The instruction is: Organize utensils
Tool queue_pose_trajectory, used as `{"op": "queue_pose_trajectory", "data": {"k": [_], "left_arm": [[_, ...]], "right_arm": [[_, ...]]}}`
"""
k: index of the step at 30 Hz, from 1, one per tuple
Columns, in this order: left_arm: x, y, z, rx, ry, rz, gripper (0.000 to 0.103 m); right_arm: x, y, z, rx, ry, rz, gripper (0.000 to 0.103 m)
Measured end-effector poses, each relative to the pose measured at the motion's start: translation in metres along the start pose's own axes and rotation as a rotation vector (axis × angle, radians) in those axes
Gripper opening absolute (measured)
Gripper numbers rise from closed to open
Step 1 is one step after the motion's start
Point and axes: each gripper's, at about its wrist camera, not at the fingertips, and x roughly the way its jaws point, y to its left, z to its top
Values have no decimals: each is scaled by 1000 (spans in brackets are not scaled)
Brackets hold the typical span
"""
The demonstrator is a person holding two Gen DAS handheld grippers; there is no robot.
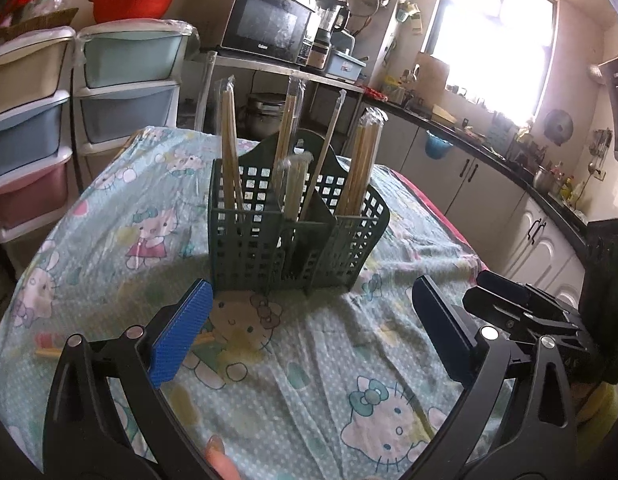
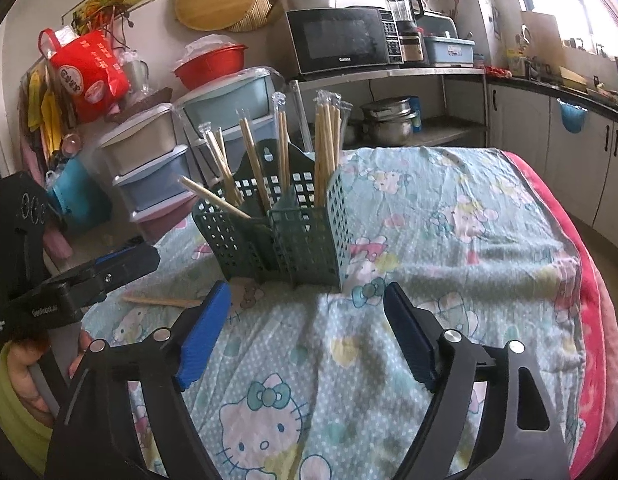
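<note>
Daylight poured in for you through the window (image 1: 497, 36), blown out to white glare and hazing the wall around it. The tablecloth (image 1: 309, 360) stayed evenly lit, with a soft shadow beneath the green basket (image 1: 293, 240). Both fisheye views bent hard at the edges, corners went black, and the microwave (image 2: 341, 40) looked slightly soft.
</note>
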Motion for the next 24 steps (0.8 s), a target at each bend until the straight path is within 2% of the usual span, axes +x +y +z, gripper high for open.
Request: {"op": "queue_pose_trajectory", "data": {"k": [11, 24], "left_arm": [[8, 1, -17, 10, 4, 22, 92], [6, -4, -24, 38, -51, 45, 92]], "right_arm": [[1, -9, -12, 28, 3, -20, 83], [-5, -11, -23, 19, -70, -67, 86]]}}
